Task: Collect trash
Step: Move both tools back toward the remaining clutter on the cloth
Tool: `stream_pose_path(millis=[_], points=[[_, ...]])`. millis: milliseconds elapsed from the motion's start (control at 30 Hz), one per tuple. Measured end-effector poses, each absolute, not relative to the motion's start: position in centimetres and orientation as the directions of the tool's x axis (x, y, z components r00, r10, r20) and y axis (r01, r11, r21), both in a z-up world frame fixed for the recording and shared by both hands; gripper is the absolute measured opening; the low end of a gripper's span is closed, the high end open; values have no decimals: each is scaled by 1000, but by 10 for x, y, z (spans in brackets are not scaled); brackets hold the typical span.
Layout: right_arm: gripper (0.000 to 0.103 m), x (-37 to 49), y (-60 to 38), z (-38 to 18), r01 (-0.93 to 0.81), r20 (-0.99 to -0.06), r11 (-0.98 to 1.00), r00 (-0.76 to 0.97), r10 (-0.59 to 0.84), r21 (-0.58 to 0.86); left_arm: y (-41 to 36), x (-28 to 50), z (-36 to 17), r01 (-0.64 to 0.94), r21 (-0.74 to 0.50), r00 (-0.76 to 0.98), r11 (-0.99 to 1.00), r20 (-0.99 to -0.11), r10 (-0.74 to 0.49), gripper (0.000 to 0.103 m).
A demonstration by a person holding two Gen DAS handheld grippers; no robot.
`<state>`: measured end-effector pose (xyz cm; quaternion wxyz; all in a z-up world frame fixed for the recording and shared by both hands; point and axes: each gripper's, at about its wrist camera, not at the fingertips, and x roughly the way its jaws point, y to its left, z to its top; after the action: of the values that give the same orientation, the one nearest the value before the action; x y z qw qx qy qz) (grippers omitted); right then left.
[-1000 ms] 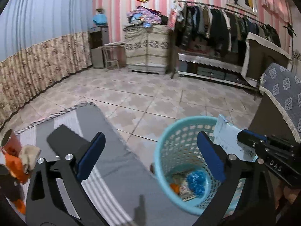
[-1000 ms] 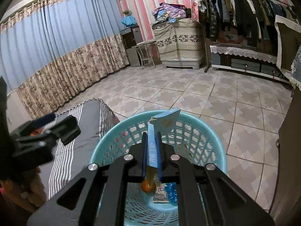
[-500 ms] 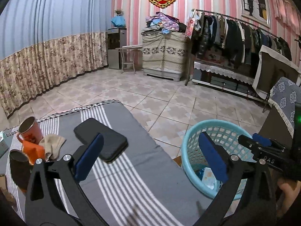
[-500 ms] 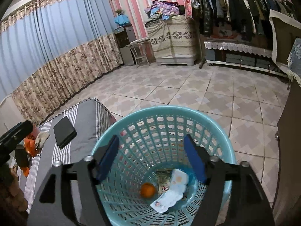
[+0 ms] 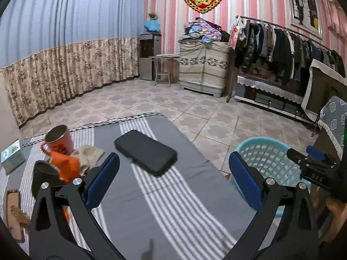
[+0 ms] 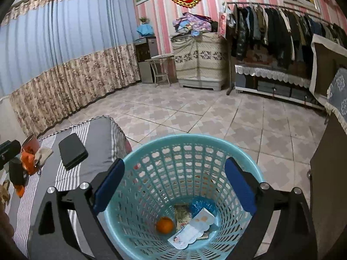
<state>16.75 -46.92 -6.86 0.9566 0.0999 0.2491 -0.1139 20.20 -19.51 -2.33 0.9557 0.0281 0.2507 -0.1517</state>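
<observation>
A turquoise mesh basket (image 6: 151, 151) stands on the floor beside the striped table; it also shows in the left wrist view (image 5: 256, 145). Inside lie a white paper packet (image 6: 190, 229), an orange (image 6: 165, 224), a blue wrapper (image 6: 202, 204) and a small sachet (image 6: 181, 214). My right gripper (image 6: 174, 186) is open and empty above the basket. My left gripper (image 5: 173, 179) is open and empty over the table (image 5: 164, 205). An orange wrapper (image 5: 65, 169) and a beige crumpled cloth (image 5: 89, 155) lie at the table's left.
A black phone (image 5: 145, 152) lies mid-table. A pink metal cup (image 5: 59, 139), a dark cup (image 5: 42, 178), a small teal box (image 5: 12, 156) and a wooden piece (image 5: 14, 214) sit at the left. A dark cabinet (image 6: 327, 184) stands right of the basket.
My right gripper opened and dropped the white packet into the basket. My left gripper swung left from the basket to over the table, bringing the phone and cups into view.
</observation>
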Motion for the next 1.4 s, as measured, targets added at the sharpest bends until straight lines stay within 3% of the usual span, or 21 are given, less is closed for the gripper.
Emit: stream_pose_path(millis=[433,933,1233,1400], points=[[92,159,-398,-63,150,-476,986,874,-99,71,-104,176,-15,179,-26,871,983,-460,-171,97],[92,168,-321,-73,69,-519,997,854,-37,42,5,155,-38,26,-32,866,999,-499,-38,97],[92,175,-285,-73,37,-525,997,851,5,69,45,151,-49,-28,-29,855,999,-519,8,97],[92,178,-266,-76,18,-541,1000,841,-7,17,60,151,-58,-53,-40,842,998,-538,24,97]])
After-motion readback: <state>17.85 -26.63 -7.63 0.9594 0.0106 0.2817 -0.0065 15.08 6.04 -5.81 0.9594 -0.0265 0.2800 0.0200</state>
